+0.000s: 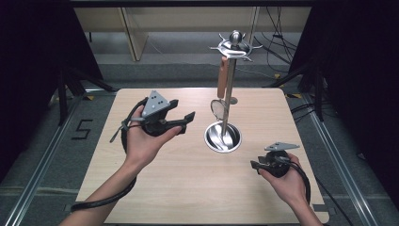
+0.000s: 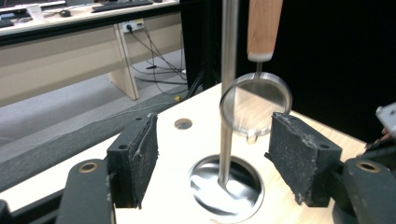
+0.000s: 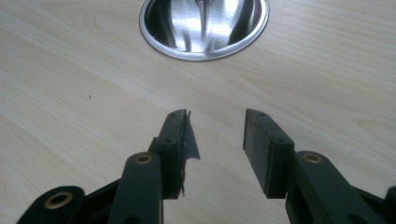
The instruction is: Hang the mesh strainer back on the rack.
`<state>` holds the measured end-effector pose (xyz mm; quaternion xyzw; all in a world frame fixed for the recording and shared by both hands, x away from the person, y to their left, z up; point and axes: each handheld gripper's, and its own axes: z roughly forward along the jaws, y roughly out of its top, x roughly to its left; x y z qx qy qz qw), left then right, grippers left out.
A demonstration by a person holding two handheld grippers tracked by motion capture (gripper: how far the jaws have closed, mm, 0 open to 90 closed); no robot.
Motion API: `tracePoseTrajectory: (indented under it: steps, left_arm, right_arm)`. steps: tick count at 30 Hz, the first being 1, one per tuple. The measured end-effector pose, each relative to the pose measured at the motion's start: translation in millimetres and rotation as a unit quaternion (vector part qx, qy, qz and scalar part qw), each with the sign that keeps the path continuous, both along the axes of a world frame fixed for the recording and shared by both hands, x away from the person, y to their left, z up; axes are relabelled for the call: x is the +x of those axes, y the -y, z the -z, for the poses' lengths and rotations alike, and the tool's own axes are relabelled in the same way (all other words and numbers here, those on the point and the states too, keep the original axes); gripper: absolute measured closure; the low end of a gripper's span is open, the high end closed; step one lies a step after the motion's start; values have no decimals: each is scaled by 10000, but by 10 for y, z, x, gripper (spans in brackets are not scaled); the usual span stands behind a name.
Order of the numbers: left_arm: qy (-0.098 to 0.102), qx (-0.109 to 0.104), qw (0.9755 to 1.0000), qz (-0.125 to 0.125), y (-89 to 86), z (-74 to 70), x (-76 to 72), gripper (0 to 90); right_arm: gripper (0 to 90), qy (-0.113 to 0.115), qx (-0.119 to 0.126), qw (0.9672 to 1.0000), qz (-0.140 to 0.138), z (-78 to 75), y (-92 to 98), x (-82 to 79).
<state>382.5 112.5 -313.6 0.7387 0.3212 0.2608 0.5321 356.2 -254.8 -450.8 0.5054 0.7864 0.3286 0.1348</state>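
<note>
Left gripper [image 1: 181, 117] raised, jaws apart, facing steel utensil stand [image 1: 227, 89] with hanging wooden-handled strainer [image 1: 219, 101]. Right gripper [image 1: 256, 165] near light wooden counter [image 1: 188, 179], jaws apart, empty.

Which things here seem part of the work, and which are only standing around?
Likely part of the work:
left gripper, open
right gripper, open
hanging strainer
metal stand

Only around:
table hole
floor cables
wooden table

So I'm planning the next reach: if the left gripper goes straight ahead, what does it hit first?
Probably the stand's steel pole, centred between the open left gripper jaws; the hanging strainer looks just behind, though depth is unclear.
</note>
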Motion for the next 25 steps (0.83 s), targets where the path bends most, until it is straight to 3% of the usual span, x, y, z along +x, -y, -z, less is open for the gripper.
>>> tracePoseTrajectory:
  steps: [2, 4, 6, 7, 9, 11, 15, 17, 18, 19, 20, 25]
  left_arm:
    - [-4, -7, 10000, -89, -87, 97, -34, 330]
    - [113, -104, 9998, -86, -185, 220, -66, 350]
    - [127, -92, 9999, -53, -284, 370, -87, 359]
    - [38, -118, 9999, -77, -325, 454, -106, 364]
    - [39, -65, 9999, -118, -425, 615, -119, 369]
    - [-38, -24, 9998, -175, -519, 775, -142, 373]
    - [-209, 99, 9993, -306, -704, 1101, -198, 379]
    - [-375, 171, 9985, -361, -769, 1288, -238, 385]
    - [-573, 214, 9975, -354, -788, 1360, -253, 387]
    - [-791, 132, 9960, -394, -791, 1414, -271, 386]
    - [-858, 119, 9955, -390, -793, 1442, -262, 385]
    - [-901, 223, 9950, -366, -737, 1446, -227, 371]
  right_arm:
    - [605, 23, -41, 10000, -50, 1, 12, 5]
    - [605, -19, -72, 10000, -51, -2, 14, 6]
    - [604, 92, -91, 9999, -90, 9, 23, 11]
    - [604, -20, -34, 10000, -41, -6, 14, 3]
    - [603, -27, -42, 10000, -46, -5, 16, 3]
    - [602, 45, -84, 9999, -110, 11, 25, 11]
    - [602, -63, -6, 10000, -20, -2, 15, 1]
    - [602, 8, -37, 10000, -9, 0, 24, 6]
    - [602, 1, -48, 10000, -10, -2, 27, 7]
    - [601, 58, -83, 9999, -57, 1, 38, 14]
    - [599, 38, -24, 10000, -1, -5, 30, 12]
    - [588, 55, 84, 9999, -67, 13, 28, 29]
